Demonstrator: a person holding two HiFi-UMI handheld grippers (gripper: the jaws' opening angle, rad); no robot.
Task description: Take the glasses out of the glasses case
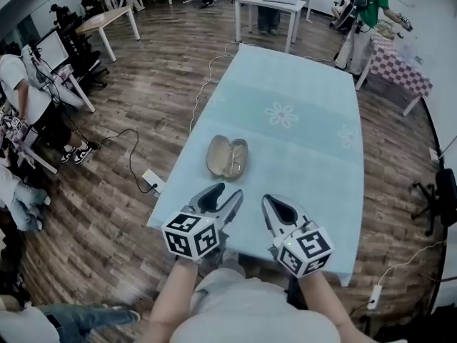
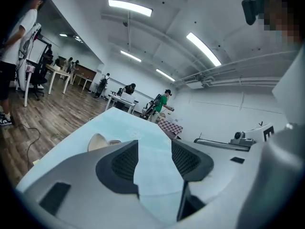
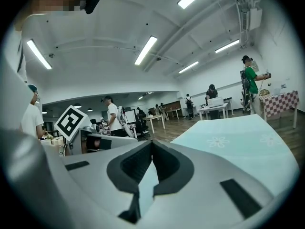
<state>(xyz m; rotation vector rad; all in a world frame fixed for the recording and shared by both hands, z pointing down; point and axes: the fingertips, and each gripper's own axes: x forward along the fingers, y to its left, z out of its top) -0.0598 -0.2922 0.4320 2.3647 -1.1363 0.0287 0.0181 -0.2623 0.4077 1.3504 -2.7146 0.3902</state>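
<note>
At the bench's (image 1: pixel 314 120) near edge you are holding left claw (image 1: pixel 230 190) spread, right claw (image 1: pixel 267 199) pressed together; steady the glasses case (image 1: pixel 218 156), pinch the glasses (image 1: pixel 236 161) by the frame.

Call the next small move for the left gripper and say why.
Probably ease the left gripper forward to the open glasses case and bring its jaws around the glasses. The case lies open on the table just ahead, with the glasses inside. The left jaws stand apart and empty, while the right gripper has its jaws together.
</note>
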